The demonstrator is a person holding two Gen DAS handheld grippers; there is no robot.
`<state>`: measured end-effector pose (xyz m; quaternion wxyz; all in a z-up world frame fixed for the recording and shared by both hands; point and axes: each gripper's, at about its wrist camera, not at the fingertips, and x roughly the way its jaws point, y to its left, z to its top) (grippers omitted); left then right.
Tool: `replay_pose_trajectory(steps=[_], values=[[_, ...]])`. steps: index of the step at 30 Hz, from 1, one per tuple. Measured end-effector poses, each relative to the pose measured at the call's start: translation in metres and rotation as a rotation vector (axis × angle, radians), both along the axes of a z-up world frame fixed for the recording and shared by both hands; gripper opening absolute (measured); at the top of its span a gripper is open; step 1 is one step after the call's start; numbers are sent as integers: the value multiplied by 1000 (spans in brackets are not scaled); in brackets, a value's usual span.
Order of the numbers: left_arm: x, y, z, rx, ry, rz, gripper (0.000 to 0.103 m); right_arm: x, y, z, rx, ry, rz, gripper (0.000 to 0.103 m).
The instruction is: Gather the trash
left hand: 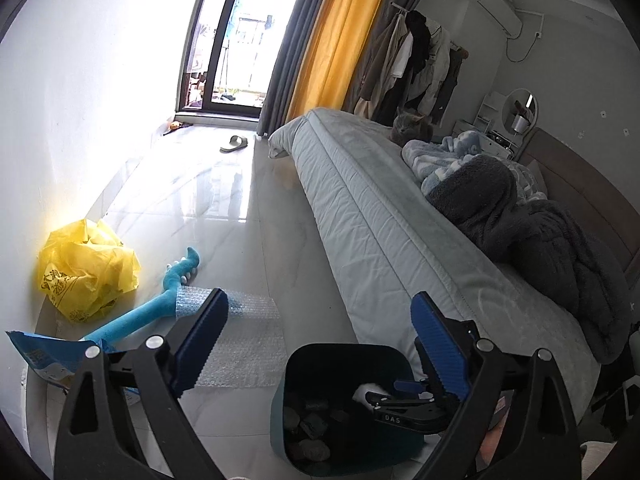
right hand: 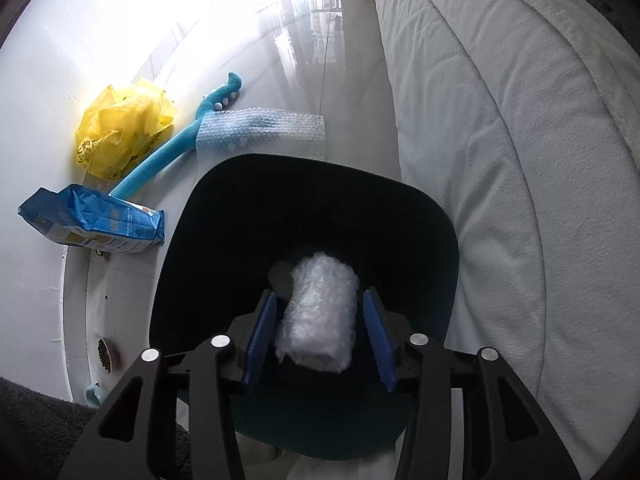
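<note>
A roll of bubble wrap (right hand: 318,314) sat low in the middle of the right wrist view, cloudy white, crinkled and tube-shaped, over the dark mouth of the bin (right hand: 436,216). It lay between the blue pads of the right tongs (right hand: 318,340), with a gap showing on each side, so the pads stood apart and did not press on it. Whether the roll rested on anything below could not be told.

More trash lay on the pale floor (right hand: 352,92) in the left part of that view: a flat sheet of bubble wrap (right hand: 260,134) just above the bin's rim, a crumpled yellow plastic bag (right hand: 124,128) against the wall, and a creased blue packet (right hand: 92,220) beside the bin. A long blue plush toy (right hand: 168,152) ran under the sheet's left edge.

In the left wrist view the left tongs (left hand: 320,346) stood wide apart with nothing between them, near the bottom of the frame above the bin. The bed (left hand: 380,220) filled the right side.
</note>
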<state>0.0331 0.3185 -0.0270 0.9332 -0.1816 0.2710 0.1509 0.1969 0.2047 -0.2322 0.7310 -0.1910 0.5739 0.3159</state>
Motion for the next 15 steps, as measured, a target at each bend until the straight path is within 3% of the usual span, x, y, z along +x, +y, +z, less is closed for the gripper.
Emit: replay_pose_trajectory(steps=[3,10,13,15], values=[[0,-5,7,20,-15,-10,95,0,1,-3,-12,-5,-5,62],[-4,-24,28,60,-78,-40,97,-7,7,-3,-43,-48,25,68],[-8,-32,37,109,-100,-39,98,-11,3,18,37,-94,28,69],[-10,-38,41,137,-106,-45,98,-16,-3,32,76,-139,27,76]])
